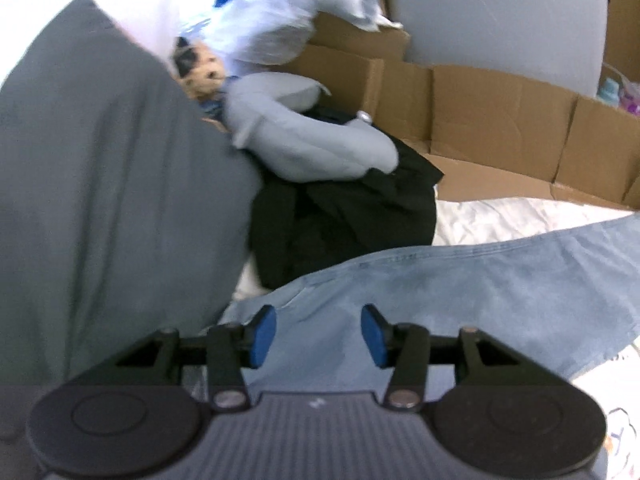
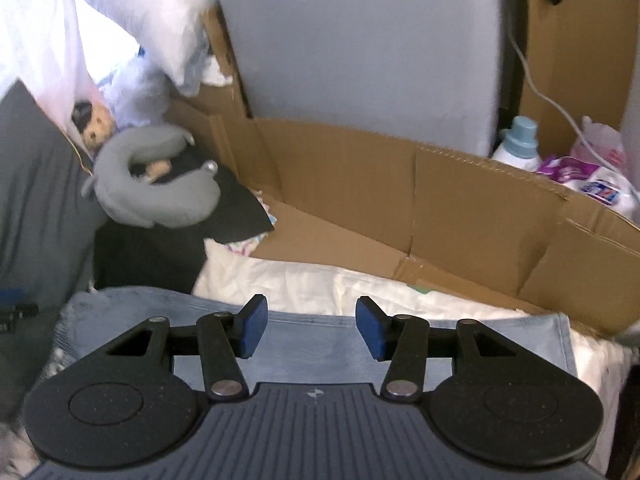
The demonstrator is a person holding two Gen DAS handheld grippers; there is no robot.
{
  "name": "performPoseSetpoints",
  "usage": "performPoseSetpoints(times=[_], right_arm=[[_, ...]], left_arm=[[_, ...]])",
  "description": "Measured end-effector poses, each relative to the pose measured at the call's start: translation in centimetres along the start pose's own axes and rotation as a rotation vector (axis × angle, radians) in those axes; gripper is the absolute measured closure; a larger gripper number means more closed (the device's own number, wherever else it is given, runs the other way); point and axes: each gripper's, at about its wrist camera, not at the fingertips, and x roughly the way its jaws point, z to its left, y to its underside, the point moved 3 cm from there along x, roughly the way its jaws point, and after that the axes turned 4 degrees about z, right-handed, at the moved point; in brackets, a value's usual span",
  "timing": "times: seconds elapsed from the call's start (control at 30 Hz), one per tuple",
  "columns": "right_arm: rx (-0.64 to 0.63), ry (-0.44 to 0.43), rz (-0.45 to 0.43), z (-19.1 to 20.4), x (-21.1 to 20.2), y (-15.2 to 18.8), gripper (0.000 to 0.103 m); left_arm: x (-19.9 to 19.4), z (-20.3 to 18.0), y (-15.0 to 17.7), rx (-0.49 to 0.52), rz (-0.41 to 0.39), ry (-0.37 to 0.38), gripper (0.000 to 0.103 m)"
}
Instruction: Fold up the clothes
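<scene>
Jeans: light blue denim [image 1: 460,280] lies spread flat on the white bedsheet [image 1: 500,216], right under both of my grippers; in the right wrist view the denim [image 2: 320,344] shows a straight stitched edge running across.
Left gripper: my left gripper [image 1: 318,334] hangs above the jeans with its blue pads apart and nothing between them.
Right gripper: my right gripper [image 2: 310,328] also stands open over the denim, its pads clear of the cloth and empty.
Dark grey cloth: a big grey fabric [image 1: 100,200] fills the left side, just beside the jeans.
Black garment: a crumpled black piece [image 1: 344,224] sits beyond the jeans, touching the grey cloth.
Neck pillow: a grey curved pillow [image 2: 160,196] rests on top of the black garment.
Doll: a small doll [image 2: 94,124] lies behind the pillow.
Cardboard: flattened brown boxes [image 2: 440,208] stand along the far edge of the bed.
Bottle: a white bottle with a blue cap [image 2: 518,144] stands behind the cardboard on the right.
</scene>
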Motion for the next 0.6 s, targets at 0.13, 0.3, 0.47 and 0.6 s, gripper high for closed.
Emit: performPoseSetpoints(times=[0.13,0.3,0.47,0.6], right_arm=[[0.017,0.012,-0.003,1.0,-4.6,-0.5,0.047],[0.007,0.081,-0.017,2.4,-10.6,-0.7,0.047],[0.033,0.099,-0.036,3.5,-16.8,0.1,0.047],[0.037,0.078,-0.032,4.8,-20.8,1.4,0.042]], left_arm=[[-3.6,2.2,1.0,-0.048,0.009,-0.004,0.047],[-7.7,4.0,2.3,-0.079,0.015,0.004,0.046],[-11.9,5.6,4.0,-0.129,0.005,0.018,0.046],[-15.2,6.6,5.8,-0.183,0.015,0.037,0.046]])
